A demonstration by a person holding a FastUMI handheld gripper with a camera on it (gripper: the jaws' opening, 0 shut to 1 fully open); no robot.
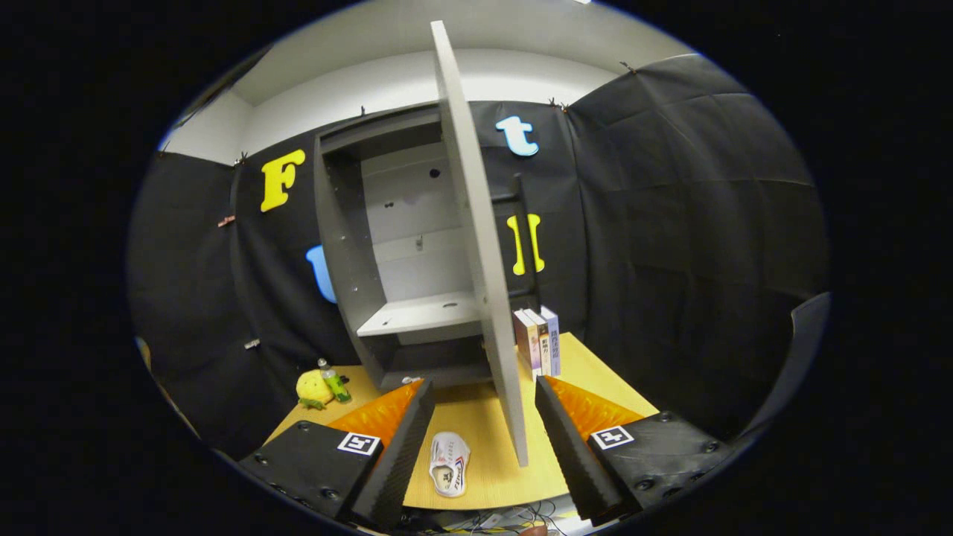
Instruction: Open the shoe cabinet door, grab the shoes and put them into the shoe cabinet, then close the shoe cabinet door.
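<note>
While the ridged black jaws gape empty, a flat grey door [476,246] stands edge-on between them.

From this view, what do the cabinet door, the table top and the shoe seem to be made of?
Cabinet door: likely painted or laminated board; flat, matte grey, thin straight edge. It stands open between the open gripper fingers, untouched.
Table top: looks like wood or wood laminate; yellow-brown, fine grain lines.
Shoe: seemingly white fabric or synthetic with printed marks; hard to tell.
</note>
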